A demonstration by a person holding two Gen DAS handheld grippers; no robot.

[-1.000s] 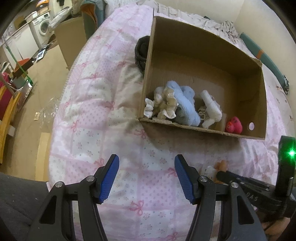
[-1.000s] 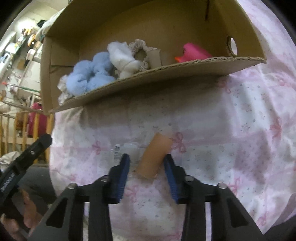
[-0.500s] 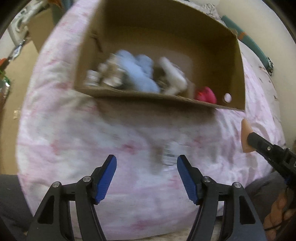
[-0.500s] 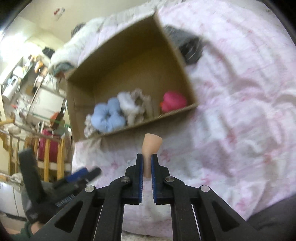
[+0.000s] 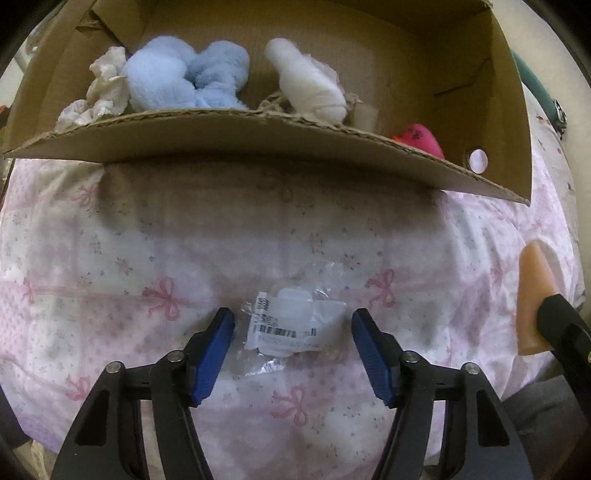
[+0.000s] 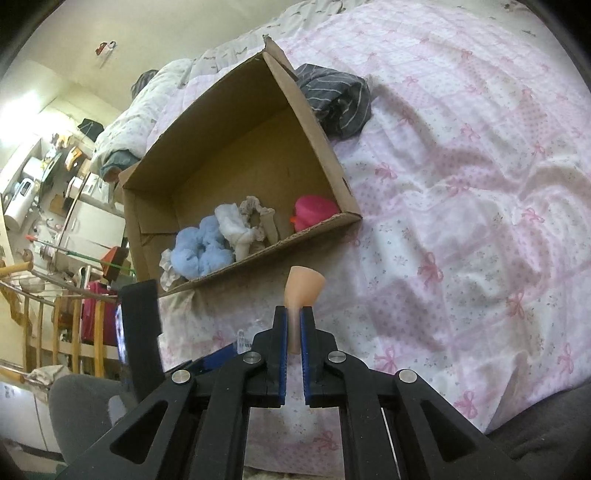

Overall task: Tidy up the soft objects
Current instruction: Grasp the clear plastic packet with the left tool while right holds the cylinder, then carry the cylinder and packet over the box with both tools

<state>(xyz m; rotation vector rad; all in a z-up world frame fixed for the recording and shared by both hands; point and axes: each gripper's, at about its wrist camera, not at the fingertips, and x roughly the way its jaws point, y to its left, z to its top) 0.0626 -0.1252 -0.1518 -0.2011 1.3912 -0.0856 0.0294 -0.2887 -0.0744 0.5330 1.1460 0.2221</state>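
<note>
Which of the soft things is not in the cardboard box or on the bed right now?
The peach cone-shaped foam piece: the right gripper holds it, shut, above the pink quilt.

Bed covered by pink-and-white patchwork quilt with bow print (image 6: 461,206), rumpled. Plain cream wall (image 6: 166,33) behind it. Left side: cluttered area with white cabinets (image 6: 96,218), wooden railing (image 6: 40,325), red item by it. Warm indoor light, brightest upper left.
</note>
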